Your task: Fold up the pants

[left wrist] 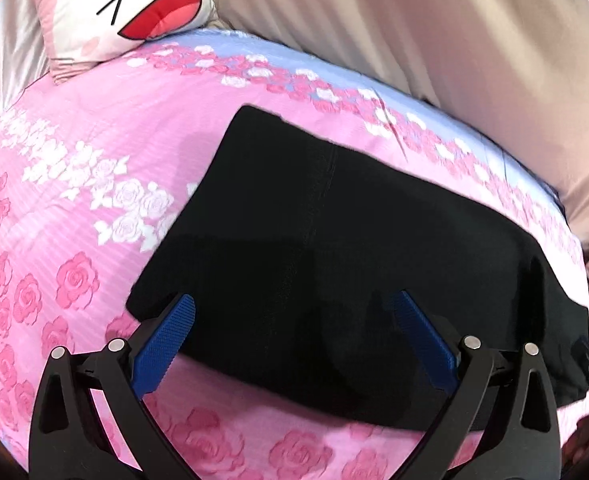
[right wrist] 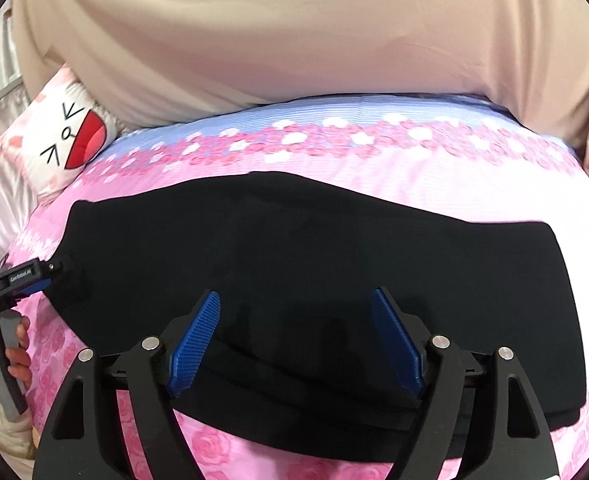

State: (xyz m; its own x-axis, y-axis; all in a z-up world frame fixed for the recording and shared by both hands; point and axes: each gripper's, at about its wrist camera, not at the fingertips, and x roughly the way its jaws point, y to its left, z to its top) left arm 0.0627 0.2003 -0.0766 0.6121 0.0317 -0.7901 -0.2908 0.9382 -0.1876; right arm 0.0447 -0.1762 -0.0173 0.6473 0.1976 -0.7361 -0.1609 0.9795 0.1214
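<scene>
Left wrist view: left gripper (left wrist: 294,312) jaws spread apart, nothing between pads, hovering over near edge of pants (left wrist: 334,232). Pants black, folded into flat block, lying on pink rose-print bedsheet (left wrist: 74,208). Cartoon-face pillow (left wrist: 122,4) at far corner. Right wrist view: right gripper (right wrist: 294,308) jaws likewise apart, empty, above pants' near edge. Beige curtain (right wrist: 294,40) behind bed.

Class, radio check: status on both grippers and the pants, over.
Left gripper open, right gripper open, both empty. Pants folded flat on bedspread. Nothing in the way.
</scene>
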